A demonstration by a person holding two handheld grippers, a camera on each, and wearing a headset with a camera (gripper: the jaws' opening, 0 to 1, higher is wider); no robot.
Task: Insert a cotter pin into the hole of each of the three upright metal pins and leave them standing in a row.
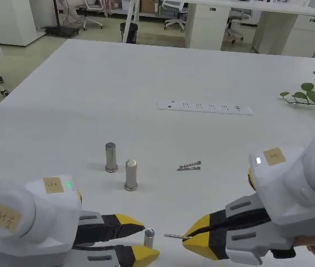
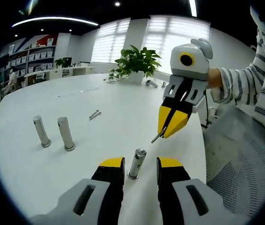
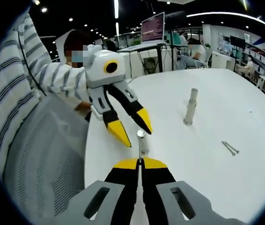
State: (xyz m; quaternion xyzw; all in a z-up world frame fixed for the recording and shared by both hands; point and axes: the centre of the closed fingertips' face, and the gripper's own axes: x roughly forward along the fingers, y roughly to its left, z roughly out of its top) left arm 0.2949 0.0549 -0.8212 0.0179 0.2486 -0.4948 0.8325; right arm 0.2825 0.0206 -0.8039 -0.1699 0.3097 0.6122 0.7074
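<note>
**Cotter at the near pin, not in**

Right gripper (image 1: 190,238): fingers shut tight on one end of a cotter (image 1: 174,236), which sticks out level toward the left gripper (image 2: 140,163). The cotter's free tip is just beside the top of the near pin (image 1: 149,237), and I see a small gap between them.

Left gripper: fingers narrowly open, one on each side of the near pin. A sliver of table (image 1: 146,83) shows on either side, so I log no grip. The near pin stands upright, close to the table's near edge.

Second pin (image 1: 131,174) and third pin (image 1: 111,157): upright, near each other, with bare table between them and the near pin. Two spare cotters (image 1: 189,166) lie flat, side by side, to their right.

Beyond them the top is open as far as a power strip (image 1: 205,107). A plant (image 1: 313,92) sits at the right edge.
</note>
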